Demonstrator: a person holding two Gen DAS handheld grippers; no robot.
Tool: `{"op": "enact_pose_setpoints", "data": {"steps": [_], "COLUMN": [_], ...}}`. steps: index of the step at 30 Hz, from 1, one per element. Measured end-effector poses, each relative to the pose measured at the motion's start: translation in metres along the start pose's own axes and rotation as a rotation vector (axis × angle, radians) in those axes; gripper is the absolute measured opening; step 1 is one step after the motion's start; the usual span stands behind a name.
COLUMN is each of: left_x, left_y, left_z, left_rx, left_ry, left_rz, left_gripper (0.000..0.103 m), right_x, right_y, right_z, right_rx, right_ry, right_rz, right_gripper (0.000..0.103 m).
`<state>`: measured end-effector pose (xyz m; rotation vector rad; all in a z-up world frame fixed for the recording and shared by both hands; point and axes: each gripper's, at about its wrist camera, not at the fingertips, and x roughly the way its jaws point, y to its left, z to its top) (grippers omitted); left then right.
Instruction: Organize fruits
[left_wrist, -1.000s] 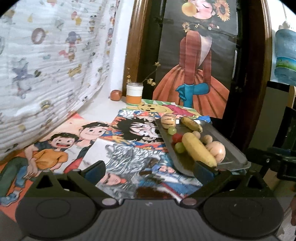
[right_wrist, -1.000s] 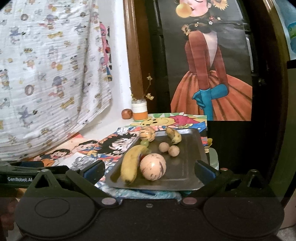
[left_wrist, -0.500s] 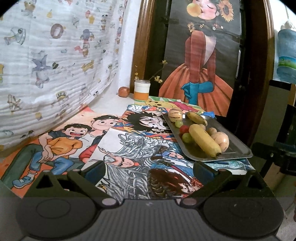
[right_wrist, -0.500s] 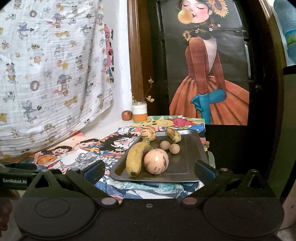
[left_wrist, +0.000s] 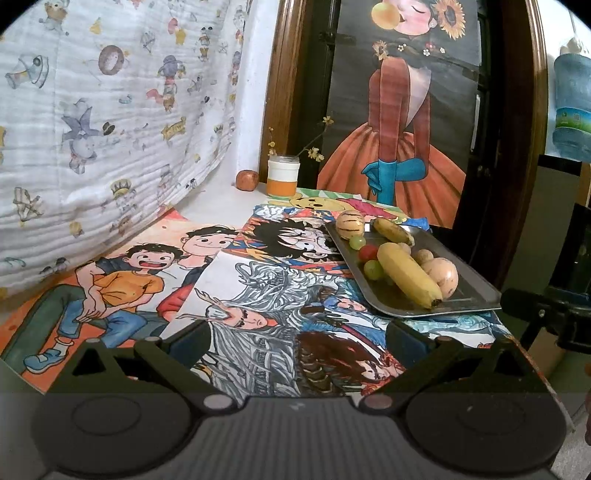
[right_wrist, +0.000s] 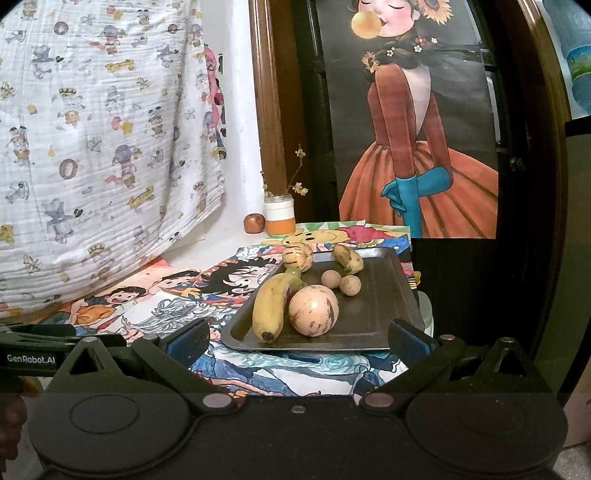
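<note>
1. Left wrist view only: red fruit (left_wrist: 368, 252) and two green grapes (left_wrist: 373, 269) on the tray (left_wrist: 476, 291), left of the large banana (left_wrist: 406, 273); in the right wrist view mostly hidden behind that banana (right_wrist: 271, 304).
2. Right wrist view only: two small brown round fruits (right_wrist: 349, 285) seen apart, mid-tray (right_wrist: 384, 295); other gripper's body at the left edge.
3. Both views: striped melon (left_wrist: 349, 223), small banana (left_wrist: 392, 231) at the tray's far end; pale round melon (right_wrist: 313, 311) touching the large banana; tray on picture-covered counter (left_wrist: 122, 280), right edge.
4. Against a second ago: both cameras drawn back and raised; fruit unmoved.
5. Left gripper (left_wrist: 295, 341): jaws wide, holding nothing, touching nothing, above the counter.
6. Right gripper (right_wrist: 297, 341): jaws wide, empty, short of the tray's near rim.
</note>
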<state>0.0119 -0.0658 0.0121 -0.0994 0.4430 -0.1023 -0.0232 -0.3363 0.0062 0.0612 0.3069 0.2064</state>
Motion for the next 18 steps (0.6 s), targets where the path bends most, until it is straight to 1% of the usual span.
{"op": "enact_pose_setpoints", "data": {"steps": [9,12,16,18], "left_x": [0.0004,0.001,-0.0014,-0.0021], "left_y": [0.0013,0.0009,0.0039,0.0051], "left_z": [-0.0006,-0.001,-0.0013,-0.0015], "left_rx": [-0.005,-0.005,-0.025,-0.034], "left_ry": [0.005,0.009,-0.008,-0.016], "left_rz": [0.005,0.023,0.022,0.006], "left_gripper": [0.103,0.103,0.103,0.103], "right_x": [0.0003,0.0,0.0001,0.0003], "right_y": [-0.0002,0.0002,0.0007,0.0014], "right_z": [-0.0006,-0.0006,-0.0009,-0.0016], "right_rx": [0.001,0.001,0.002,0.002], "right_ry": [0.002,0.001,0.002,0.004], "right_rz": [0.001,0.0,0.0,0.001], "right_gripper": [0.102,0.102,0.102,0.102]}}
